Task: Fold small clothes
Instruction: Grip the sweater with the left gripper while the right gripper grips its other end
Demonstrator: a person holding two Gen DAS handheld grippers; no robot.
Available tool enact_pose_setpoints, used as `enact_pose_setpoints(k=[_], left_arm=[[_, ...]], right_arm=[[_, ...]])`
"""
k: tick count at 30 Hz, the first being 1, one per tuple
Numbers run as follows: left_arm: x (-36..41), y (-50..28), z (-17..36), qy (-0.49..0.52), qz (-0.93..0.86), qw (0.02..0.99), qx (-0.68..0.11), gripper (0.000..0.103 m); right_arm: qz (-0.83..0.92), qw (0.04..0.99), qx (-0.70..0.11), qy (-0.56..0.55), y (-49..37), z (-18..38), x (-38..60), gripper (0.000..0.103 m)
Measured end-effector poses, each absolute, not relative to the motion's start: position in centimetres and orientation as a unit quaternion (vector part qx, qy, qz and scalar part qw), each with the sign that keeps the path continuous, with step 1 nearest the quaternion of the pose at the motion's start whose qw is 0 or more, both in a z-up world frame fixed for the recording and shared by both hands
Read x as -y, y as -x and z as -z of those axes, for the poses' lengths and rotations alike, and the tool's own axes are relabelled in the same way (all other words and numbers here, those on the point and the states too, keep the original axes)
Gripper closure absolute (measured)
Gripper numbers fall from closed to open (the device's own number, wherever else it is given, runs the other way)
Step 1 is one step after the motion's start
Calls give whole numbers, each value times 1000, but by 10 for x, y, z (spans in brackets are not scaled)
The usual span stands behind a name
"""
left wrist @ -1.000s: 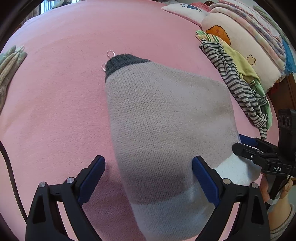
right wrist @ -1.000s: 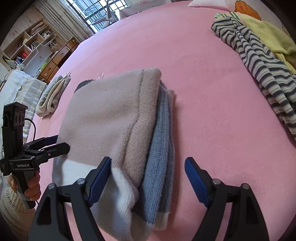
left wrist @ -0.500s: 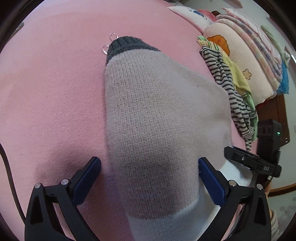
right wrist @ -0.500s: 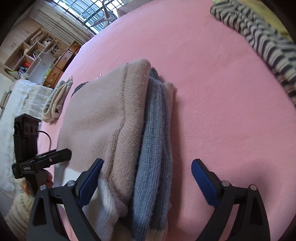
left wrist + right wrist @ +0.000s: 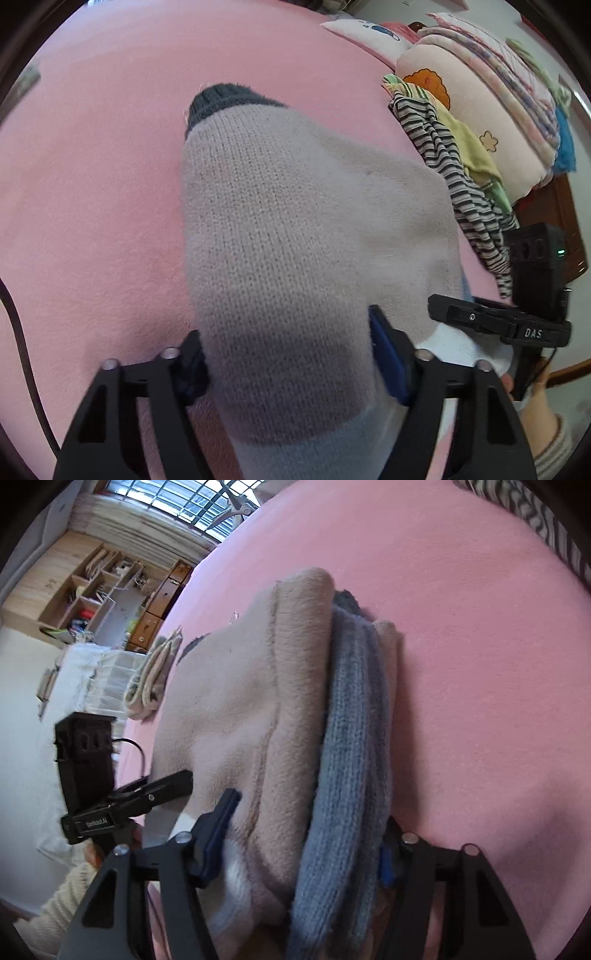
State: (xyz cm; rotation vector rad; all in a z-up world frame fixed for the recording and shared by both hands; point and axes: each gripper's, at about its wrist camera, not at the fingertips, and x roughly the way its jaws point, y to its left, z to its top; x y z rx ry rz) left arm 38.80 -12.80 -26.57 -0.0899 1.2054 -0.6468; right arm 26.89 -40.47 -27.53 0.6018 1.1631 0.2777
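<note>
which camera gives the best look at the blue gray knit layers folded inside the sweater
The right wrist view. It looks along the sweater's folded edge, where the blue-grey layers show stacked between beige knit, running down between the closing right tongs. The left wrist view shows only the sweater's flat beige top, with those layers hidden.

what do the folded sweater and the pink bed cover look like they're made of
The folded sweater looks like soft knitted yarn, probably wool or acrylic: rows of knit stitches show, with a fuzzy nap. The pink bed cover looks like matte fleece or brushed cloth, with a short even pile and no sheen.
</note>
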Motion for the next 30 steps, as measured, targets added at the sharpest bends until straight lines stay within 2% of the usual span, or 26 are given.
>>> enact_pose_setpoints(k=[3,8,16,21,26,30], left_arm=[[139,-374,246,-6,281,792,-543,48],[138,-338,211,-57,256,807,-530,49],[63,-241,150,-53,238,818,-522,49],[-12,-192,116,-63,213,823,-522,48],[-81,-194,75,-73,170,845,-502,48],[-134,-230,42,-85,125,862,-484,48]], right_arm=[[-107,806,-533,-232,-263,255,391,56],[-85,830,-521,-180,-237,214,361,61],[-98,854,-487,-154,-153,151,283,62],[-135,853,-485,-136,-121,126,220,62],[-169,857,-472,-119,-141,93,146,62],[-189,860,-457,-128,-189,73,91,62]])
